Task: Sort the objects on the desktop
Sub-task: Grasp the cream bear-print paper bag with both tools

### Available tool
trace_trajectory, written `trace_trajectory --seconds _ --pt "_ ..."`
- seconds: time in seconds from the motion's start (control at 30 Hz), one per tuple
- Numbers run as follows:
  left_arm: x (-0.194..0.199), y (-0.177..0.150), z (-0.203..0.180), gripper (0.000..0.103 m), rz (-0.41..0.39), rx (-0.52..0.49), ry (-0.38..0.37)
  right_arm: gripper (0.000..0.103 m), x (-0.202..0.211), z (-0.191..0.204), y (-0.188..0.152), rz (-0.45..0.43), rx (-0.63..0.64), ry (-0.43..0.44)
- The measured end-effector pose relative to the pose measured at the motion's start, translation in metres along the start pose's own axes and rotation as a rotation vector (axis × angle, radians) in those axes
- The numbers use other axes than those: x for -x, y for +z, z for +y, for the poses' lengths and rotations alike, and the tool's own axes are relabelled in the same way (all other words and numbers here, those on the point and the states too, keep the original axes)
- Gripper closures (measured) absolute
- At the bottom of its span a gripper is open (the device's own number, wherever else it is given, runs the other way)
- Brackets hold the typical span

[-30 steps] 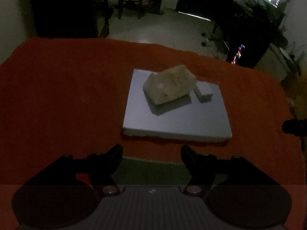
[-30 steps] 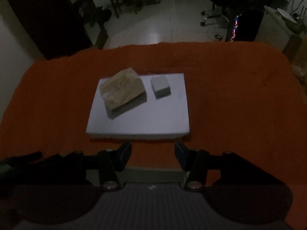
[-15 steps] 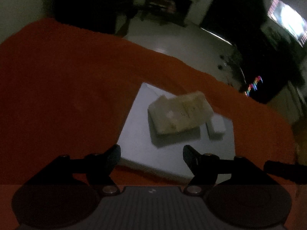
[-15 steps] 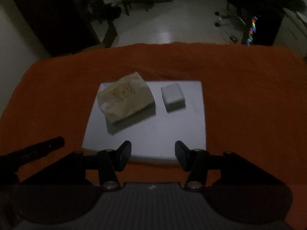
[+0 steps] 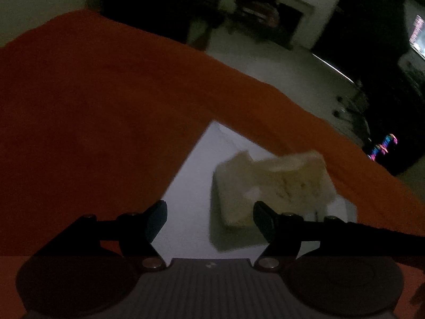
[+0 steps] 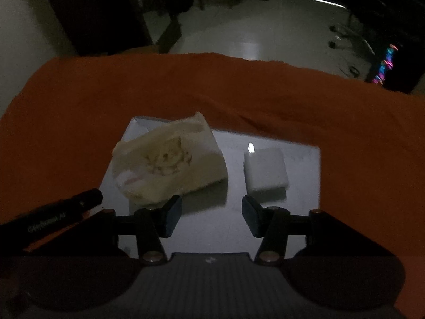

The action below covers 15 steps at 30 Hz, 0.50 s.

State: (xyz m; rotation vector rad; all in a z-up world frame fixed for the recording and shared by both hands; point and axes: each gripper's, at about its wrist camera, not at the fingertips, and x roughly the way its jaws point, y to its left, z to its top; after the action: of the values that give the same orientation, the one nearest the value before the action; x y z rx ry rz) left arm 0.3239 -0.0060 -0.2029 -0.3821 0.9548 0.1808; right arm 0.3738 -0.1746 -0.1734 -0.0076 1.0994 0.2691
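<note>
Both your grippers, left (image 5: 209, 220) and right (image 6: 212, 214), hang open and empty above a pale flat board (image 6: 300, 212). On it, a soft, light tissue pack (image 6: 170, 164) lies at ten o'clock; pinch its long sides. A small white block (image 6: 265, 170) sits at one o'clock.

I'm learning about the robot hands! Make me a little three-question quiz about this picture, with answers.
1. True or false: the right gripper is holding the small white block.
2. What colour is the cloth under the grey board?
3. Which lies on the board beside the white block: A) tissue pack, B) cup, C) spoon?

Key: 1. False, its jaws are open and empty. 2. Orange. 3. A.
</note>
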Motion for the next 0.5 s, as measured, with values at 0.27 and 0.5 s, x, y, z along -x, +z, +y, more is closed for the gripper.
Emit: trace_trajectory --seconds 0.27,0.5 --pt "-0.022 -0.003 -0.017 0.034 -0.005 0.028 -0.005 0.047 -0.041 -0.002 0.024 -0.005 0.159 0.027" --pt "-0.037 -0.003 -0.017 0.046 -0.002 0.029 0.002 0.048 -0.071 0.011 0.025 0.004 0.250 0.034"
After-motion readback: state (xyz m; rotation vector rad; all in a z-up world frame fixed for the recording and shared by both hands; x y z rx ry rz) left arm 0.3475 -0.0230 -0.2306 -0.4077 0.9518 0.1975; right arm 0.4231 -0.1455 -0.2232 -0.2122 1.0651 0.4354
